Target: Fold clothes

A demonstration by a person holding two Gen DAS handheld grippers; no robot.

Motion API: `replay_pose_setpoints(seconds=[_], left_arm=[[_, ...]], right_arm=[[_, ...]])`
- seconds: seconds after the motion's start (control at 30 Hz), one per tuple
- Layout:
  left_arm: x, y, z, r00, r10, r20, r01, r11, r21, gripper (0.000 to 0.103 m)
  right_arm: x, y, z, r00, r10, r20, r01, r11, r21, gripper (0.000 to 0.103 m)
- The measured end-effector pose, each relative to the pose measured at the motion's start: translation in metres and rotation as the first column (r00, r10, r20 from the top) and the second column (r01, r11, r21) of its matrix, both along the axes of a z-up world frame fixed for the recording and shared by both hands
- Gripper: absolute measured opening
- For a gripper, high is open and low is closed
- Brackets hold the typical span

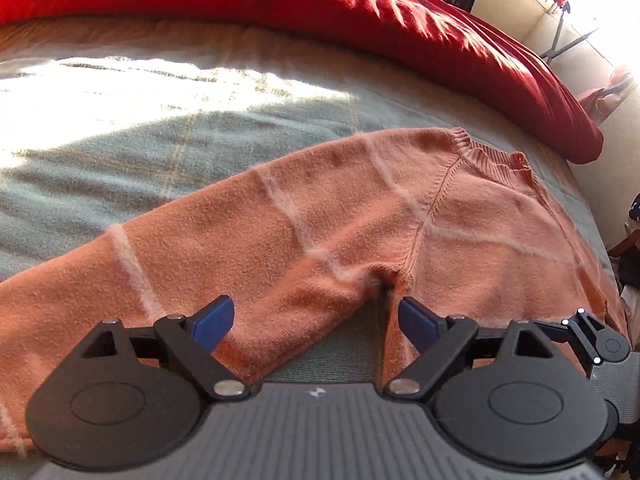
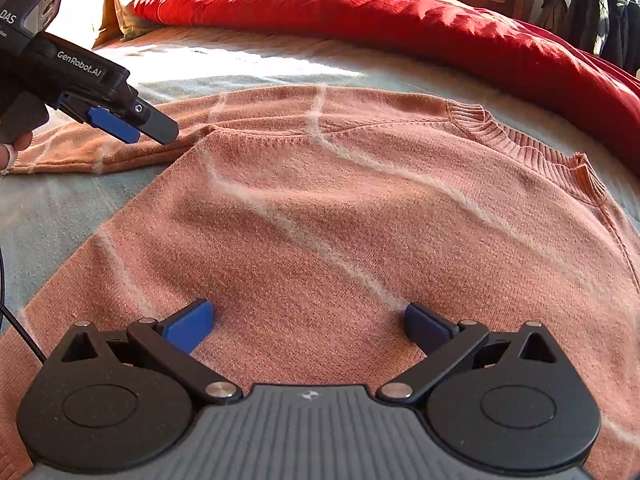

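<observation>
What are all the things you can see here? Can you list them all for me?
sweater: one, salmon pink with pale fuzzy lines, spread flat on the bed, one sleeve stretched out to the side
bedcover: one, grey-blue with faint checks, under the sweater
red blanket: one, bright red, bunched along the far side of the bed
pillow: one, pale, at the far end beside the red blanket
hanging clothes: several, mostly dark, on the wall behind the bed
left gripper: one, black with blue fingers, open, over the sweater's armpit
right gripper: one, black with blue fingers, open, over the sweater's body
hand: one, only partly seen, holding the left gripper
</observation>
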State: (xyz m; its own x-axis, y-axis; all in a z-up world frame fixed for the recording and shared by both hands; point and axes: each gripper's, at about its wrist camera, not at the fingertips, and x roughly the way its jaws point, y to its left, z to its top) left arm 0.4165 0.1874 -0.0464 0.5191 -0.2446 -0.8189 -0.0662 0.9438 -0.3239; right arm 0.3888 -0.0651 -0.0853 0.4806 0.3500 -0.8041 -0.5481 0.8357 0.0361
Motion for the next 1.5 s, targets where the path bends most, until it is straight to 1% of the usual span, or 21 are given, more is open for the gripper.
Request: replay_pose_setpoints(seconds=[0.03, 0.1, 0.17, 0.27, 0.33, 0.37, 0.43, 0.53, 0.63, 0.7, 0.77, 0.83, 0.9, 1.03, 1.1, 1.13, 1.2, 1.3, 1.33, 1.4, 1.5], left_arm=[[0.0, 0.002, 0.002, 1.0, 0.003, 0.017, -0.003, 1.0, 0.005, 0.09], [0.002, 0.004, -0.005, 1.0, 0.018, 0.005, -0.018, 0.998, 0.052, 0.09], [0.002, 0.007, -0.023, 0.996, 0.056, -0.071, -0.045, 0.987, 0.155, 0.09], [-0.006, 0.008, -0.026, 0.997, 0.064, -0.048, -0.055, 0.984, 0.167, 0.09], [-0.011, 0.009, -0.028, 0.997, 0.069, -0.032, -0.063, 0.982, 0.176, 0.09], [-0.013, 0.009, -0.029, 0.997, 0.072, -0.024, -0.066, 0.981, 0.18, 0.091], [-0.015, 0.01, -0.03, 0.997, 0.075, -0.014, -0.071, 0.981, 0.181, 0.091], [-0.016, 0.011, -0.031, 0.997, 0.078, -0.003, -0.076, 0.982, 0.173, 0.091], [-0.017, 0.011, -0.032, 0.997, 0.08, 0.008, -0.081, 0.983, 0.166, 0.093], [-0.017, 0.012, -0.033, 0.996, 0.082, 0.015, -0.084, 0.983, 0.161, 0.095], [-0.018, 0.012, -0.034, 0.996, 0.084, 0.022, -0.087, 0.984, 0.156, 0.096], [-0.018, 0.013, -0.035, 0.996, 0.086, 0.029, -0.09, 0.984, 0.151, 0.096], [-0.019, 0.013, -0.036, 0.995, 0.088, 0.036, -0.092, 0.985, 0.146, 0.096], [-0.019, 0.012, -0.037, 0.995, 0.086, 0.047, -0.092, 0.984, 0.15, 0.097], [-0.019, 0.011, -0.037, 0.995, 0.082, 0.05, -0.089, 0.984, 0.157, 0.099], [-0.019, 0.011, -0.038, 0.995, 0.081, 0.051, -0.088, 0.983, 0.159, 0.099], [-0.018, 0.01, -0.038, 0.995, 0.079, 0.055, -0.087, 0.983, 0.162, 0.099], [-0.021, 0.012, -0.032, 0.992, 0.103, 0.073, -0.112, 0.984, 0.14, 0.098], [-0.022, 0.011, -0.029, 0.991, 0.107, 0.08, -0.117, 0.984, 0.133, 0.097], [-0.025, 0.0, -0.017, 0.992, 0.072, 0.108, -0.085, 0.989, 0.12, 0.097], [-0.03, -0.017, 0.0, 0.988, 0.02, 0.151, -0.036, 0.994, 0.103, 0.097]], right_arm=[[0.002, 0.001, 0.003, 1.0, -0.007, -0.007, 0.007, 1.0, 0.004, 0.103], [0.006, 0.001, 0.01, 1.0, -0.022, -0.017, 0.022, 0.999, 0.025, 0.103], [0.011, 0.004, 0.02, 1.0, -0.024, 0.004, 0.024, 0.997, 0.073, 0.103], [0.023, 0.016, 0.032, 0.999, 0.014, 0.032, -0.018, 0.991, 0.131, 0.103], [0.033, 0.028, 0.032, 0.999, 0.039, 0.034, -0.044, 0.985, 0.166, 0.103], [0.039, 0.035, 0.028, 0.999, 0.048, 0.015, -0.05, 0.983, 0.175, 0.103], [0.048, 0.048, 0.013, 0.997, 0.042, -0.068, -0.029, 0.983, 0.181, 0.103], [0.04, 0.055, 0.004, 0.989, 0.011, -0.151, 0.021, 0.977, 0.213, 0.103], [0.019, 0.06, 0.008, 0.975, 0.083, -0.209, -0.028, 0.967, 0.251, 0.103], [0.008, 0.059, 0.016, 0.968, 0.122, -0.219, -0.068, 0.969, 0.239, 0.103], [0.008, 0.051, 0.025, 0.969, 0.114, -0.221, -0.058, 0.968, 0.242, 0.103], [0.016, 0.038, 0.033, 0.981, 0.05, -0.188, -0.007, 0.975, 0.222, 0.103], [0.033, 0.024, 0.034, 0.987, -0.033, -0.158, 0.06, 0.983, 0.172, 0.103], [0.055, 0.003, 0.016, 0.97, -0.15, -0.19, 0.174, 0.978, 0.118, 0.103], [0.049, 0.004, 0.008, 0.963, -0.15, -0.224, 0.177, 0.979, 0.103, 0.103], [0.041, 0.01, 0.008, 0.968, -0.132, -0.216, 0.154, 0.984, 0.09, 0.103], [0.019, 0.025, 0.012, 0.978, -0.048, -0.202, 0.065, 0.995, 0.078, 0.103], [-0.01, 0.04, 0.024, 0.982, 0.063, -0.178, -0.051, 0.996, 0.075, 0.103], [-0.015, 0.039, 0.026, 0.984, 0.061, -0.17, -0.051, 0.997, 0.061, 0.103], [-0.022, 0.034, 0.027, 0.987, 0.029, -0.157, -0.026, 1.0, 0.018, 0.103], [-0.025, 0.011, 0.024, 0.984, -0.064, -0.168, 0.063, 0.998, -0.012, 0.103]])
